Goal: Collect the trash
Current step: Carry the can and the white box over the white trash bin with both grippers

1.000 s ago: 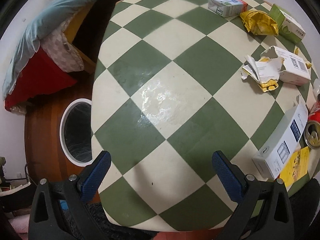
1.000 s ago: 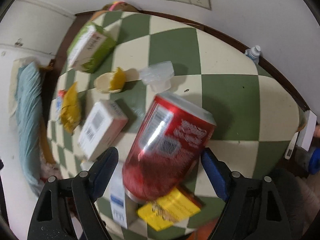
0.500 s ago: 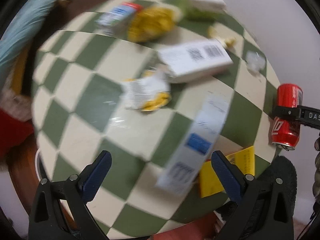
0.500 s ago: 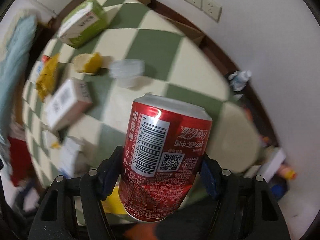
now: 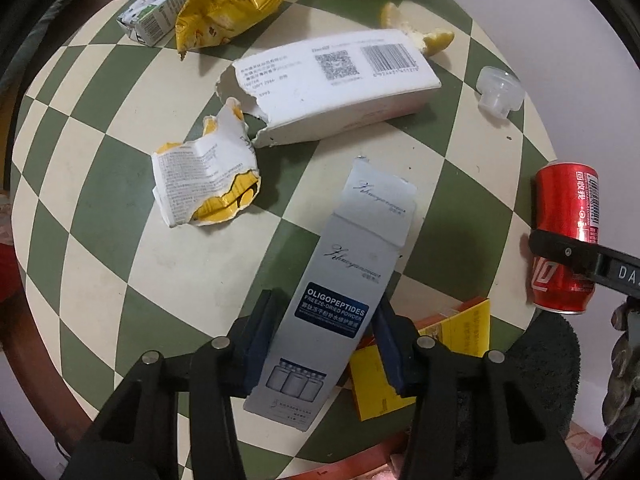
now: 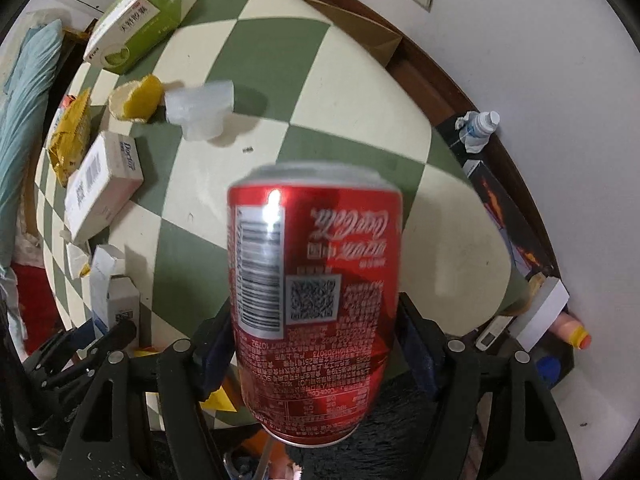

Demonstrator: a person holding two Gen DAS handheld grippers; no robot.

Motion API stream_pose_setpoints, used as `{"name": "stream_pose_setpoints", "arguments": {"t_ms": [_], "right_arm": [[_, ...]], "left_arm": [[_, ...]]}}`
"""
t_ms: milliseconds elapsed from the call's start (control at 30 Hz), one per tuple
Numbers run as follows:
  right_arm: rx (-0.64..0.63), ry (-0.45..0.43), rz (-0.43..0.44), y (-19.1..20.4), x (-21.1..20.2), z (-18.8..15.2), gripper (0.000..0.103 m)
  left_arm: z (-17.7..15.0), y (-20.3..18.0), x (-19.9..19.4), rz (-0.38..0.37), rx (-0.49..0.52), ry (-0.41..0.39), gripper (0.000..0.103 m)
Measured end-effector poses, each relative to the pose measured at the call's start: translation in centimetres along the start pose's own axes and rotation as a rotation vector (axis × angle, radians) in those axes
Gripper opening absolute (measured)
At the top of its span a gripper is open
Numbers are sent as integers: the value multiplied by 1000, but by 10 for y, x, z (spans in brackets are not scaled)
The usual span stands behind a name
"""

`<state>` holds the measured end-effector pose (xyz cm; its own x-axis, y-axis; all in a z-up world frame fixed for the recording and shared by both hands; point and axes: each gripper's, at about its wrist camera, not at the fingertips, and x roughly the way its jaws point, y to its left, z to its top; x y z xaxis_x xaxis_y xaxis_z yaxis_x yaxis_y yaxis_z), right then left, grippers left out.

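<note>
My left gripper (image 5: 326, 344) is shut on a tall white-and-blue powder box (image 5: 340, 300) at the near edge of the green-and-cream checkered table (image 5: 100, 176). My right gripper (image 6: 316, 344) is shut on a red cola can (image 6: 316, 292), held upside down above the table's right edge; the can also shows in the left wrist view (image 5: 566, 236). More trash lies on the table: a crumpled leaflet with yellow foil (image 5: 204, 176), a torn white carton (image 5: 332, 84), a yellow snack bag (image 5: 228, 4), a small milk carton (image 5: 160, 8).
A yellow box (image 5: 420, 360) lies under the powder box. A clear plastic cap (image 5: 500, 88), citrus peel (image 5: 436, 40) and a green box (image 6: 132, 24) sit at the far side. A water bottle (image 6: 478, 128) and clutter lie on the floor beyond the table.
My left gripper swung right from the bare table part and closed on the powder box. My right gripper lifted the can off the table and turned it upside down.
</note>
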<state>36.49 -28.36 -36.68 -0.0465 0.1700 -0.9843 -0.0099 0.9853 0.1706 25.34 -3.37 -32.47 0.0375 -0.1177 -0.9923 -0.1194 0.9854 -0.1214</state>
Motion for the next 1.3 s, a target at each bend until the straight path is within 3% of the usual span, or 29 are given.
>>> {"name": "stream_pose_setpoints", "arguments": {"t_ms": [233,633,900,1133,1300], "right_arm": [[-42,-72,-38,8,-1,-11,68],[-185,-244,-27,52,-44,-61,68],[-298,-345,102,114,-97,-96,68],[-403,-384,209,191,-130,-131,67],[-504,-365,271,263,-131,-157,67]], "left_arm": [[-14,-9,-19,86,-25,-73,38],[-71,8,-127,154,-187,-340,37],[-84,64,-175,143,-293,-478,36],[-123,130,-222,132,-424,-573,36],[-163,205,-239,139,-574,-608,36]]}}
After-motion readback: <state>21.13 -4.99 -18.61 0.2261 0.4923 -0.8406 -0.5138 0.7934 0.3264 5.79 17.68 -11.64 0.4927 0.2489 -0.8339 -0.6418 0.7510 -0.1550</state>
